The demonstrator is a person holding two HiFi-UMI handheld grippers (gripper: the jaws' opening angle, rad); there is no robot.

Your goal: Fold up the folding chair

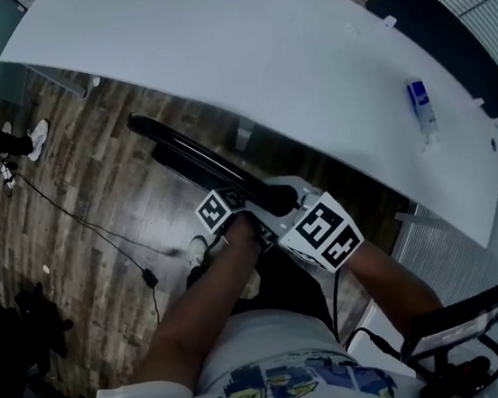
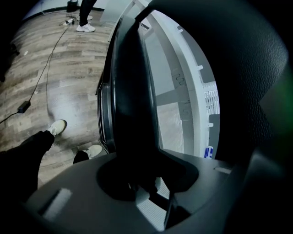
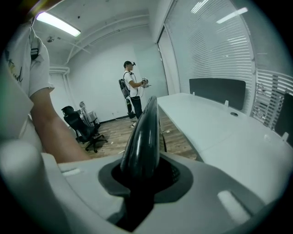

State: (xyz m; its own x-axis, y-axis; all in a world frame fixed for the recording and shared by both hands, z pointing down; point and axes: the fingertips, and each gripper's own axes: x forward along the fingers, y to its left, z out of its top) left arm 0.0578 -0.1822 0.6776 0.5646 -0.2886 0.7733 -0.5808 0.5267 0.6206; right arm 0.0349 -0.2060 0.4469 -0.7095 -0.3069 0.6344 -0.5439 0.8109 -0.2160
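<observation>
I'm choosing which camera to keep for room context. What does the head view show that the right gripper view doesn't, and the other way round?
Only the head view: a small blue-and-white item lying on the table, and a cable trailing across the wooden floor.
Only the right gripper view: a standing person, an office chair, window blinds and a ceiling light.
Both: the black folding chair and the white table.
</observation>
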